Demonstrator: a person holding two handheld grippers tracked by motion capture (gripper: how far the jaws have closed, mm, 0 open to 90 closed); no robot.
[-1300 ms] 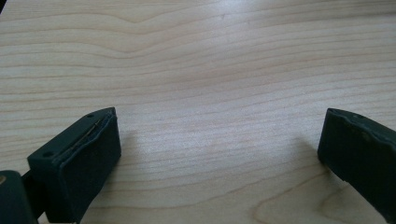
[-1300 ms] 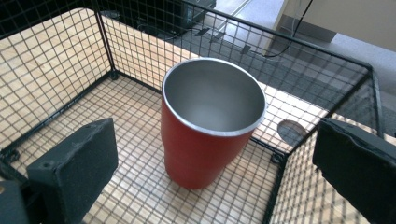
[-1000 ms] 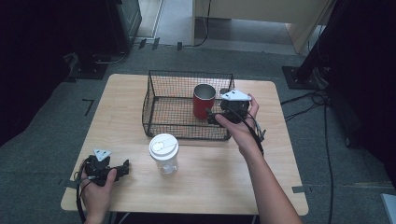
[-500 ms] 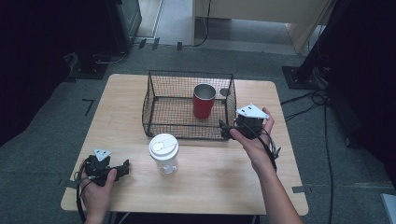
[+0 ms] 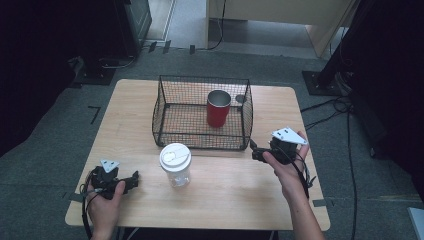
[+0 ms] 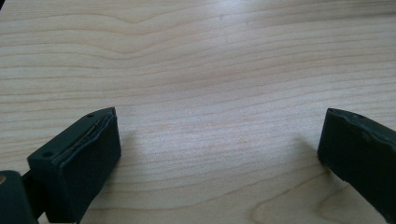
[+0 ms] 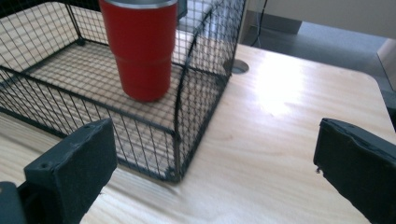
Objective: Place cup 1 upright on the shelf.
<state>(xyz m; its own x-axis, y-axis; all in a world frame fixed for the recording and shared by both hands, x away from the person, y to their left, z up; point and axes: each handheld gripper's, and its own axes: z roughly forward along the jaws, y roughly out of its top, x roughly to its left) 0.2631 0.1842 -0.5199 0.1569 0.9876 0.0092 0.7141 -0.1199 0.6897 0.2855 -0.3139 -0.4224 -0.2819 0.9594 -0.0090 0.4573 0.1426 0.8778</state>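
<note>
A red metal tumbler [image 5: 218, 107] [image 7: 138, 46] stands upright inside a black wire basket [image 5: 165, 102] [image 7: 196, 93] at the table's far middle. A clear plastic cup with a white lid [image 5: 175, 164] stands on the wood in front of the basket. My right gripper [image 5: 256, 153] [image 7: 215, 177] is open and empty, just off the basket's front right corner. My left gripper [image 5: 132, 179] [image 6: 219, 158] rests open at the front left, with bare wood between its jaws.
The wooden table [image 5: 280, 200] has a round cable hole [image 5: 241, 98] [image 7: 238, 66] behind the basket's right side. Cables [image 5: 340, 107] trail over the grey floor at the right. Dark equipment stands around the table.
My right gripper has pulled back from the tumbler in the basket, toward the front right, and now hovers empty outside the basket. The left gripper has stayed put.
</note>
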